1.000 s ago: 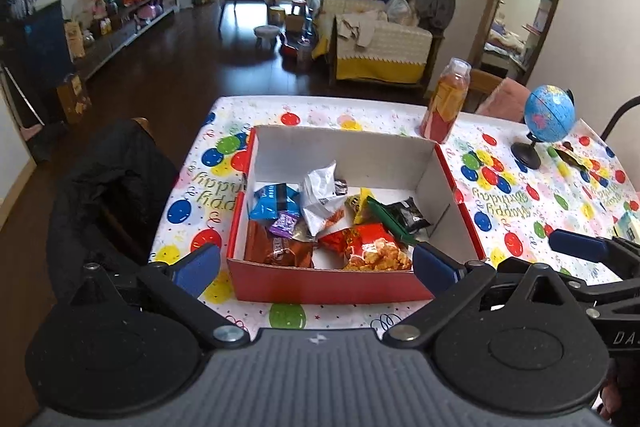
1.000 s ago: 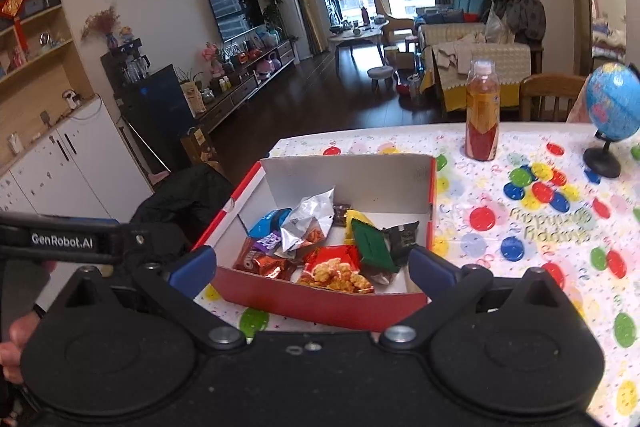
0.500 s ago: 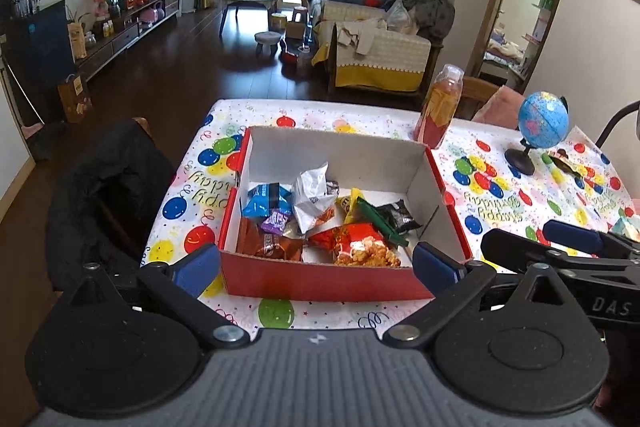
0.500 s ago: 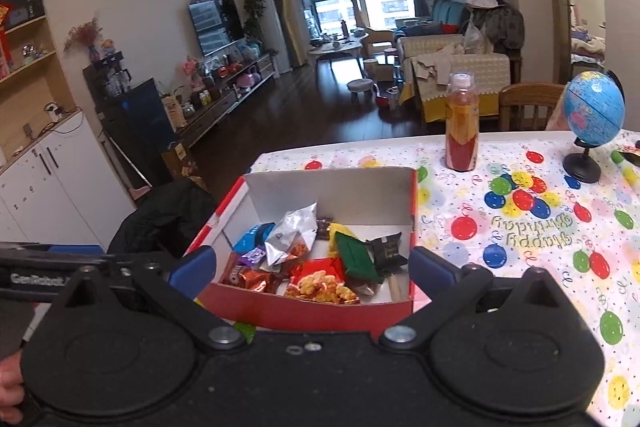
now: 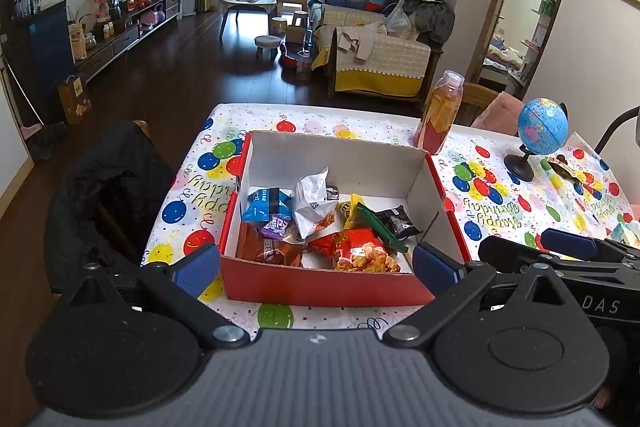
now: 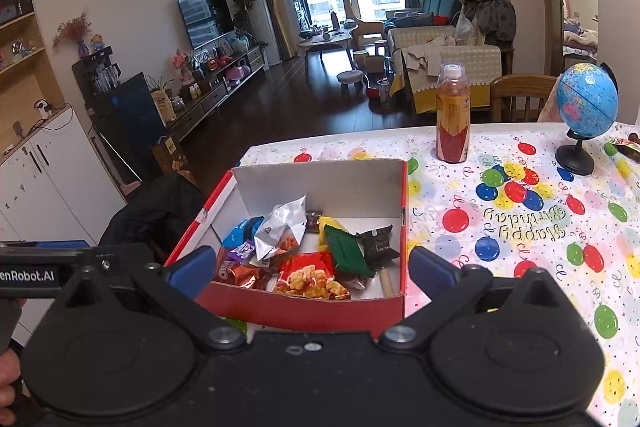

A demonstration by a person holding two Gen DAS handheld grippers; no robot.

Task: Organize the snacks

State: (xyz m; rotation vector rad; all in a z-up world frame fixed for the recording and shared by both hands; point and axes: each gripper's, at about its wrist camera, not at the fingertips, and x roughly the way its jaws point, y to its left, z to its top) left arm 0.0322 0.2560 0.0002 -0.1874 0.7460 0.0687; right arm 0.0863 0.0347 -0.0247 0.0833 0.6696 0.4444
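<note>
A red cardboard box (image 5: 320,287) with white inner walls sits on the balloon-print tablecloth; it also shows in the right wrist view (image 6: 312,311). Inside lie several snack packs: a silver bag (image 5: 312,203), a blue pack (image 5: 260,205), a brown Oreo pack (image 5: 268,251), a red pack with fried pieces (image 5: 360,253), a green pack (image 6: 346,251) and a black pack (image 6: 378,243). My left gripper (image 5: 318,267) is open and empty, held back above the box's near wall. My right gripper (image 6: 312,271) is open and empty, also near that wall.
An orange drink bottle (image 5: 438,115) stands behind the box on the right. A small blue globe (image 5: 540,131) stands farther right, with a wrapper (image 5: 566,169) beside it. A chair with a black jacket (image 5: 104,195) stands left of the table.
Both grippers have pulled back and risen, so the box looks smaller and farther. Both stay open. The snacks have not moved.
</note>
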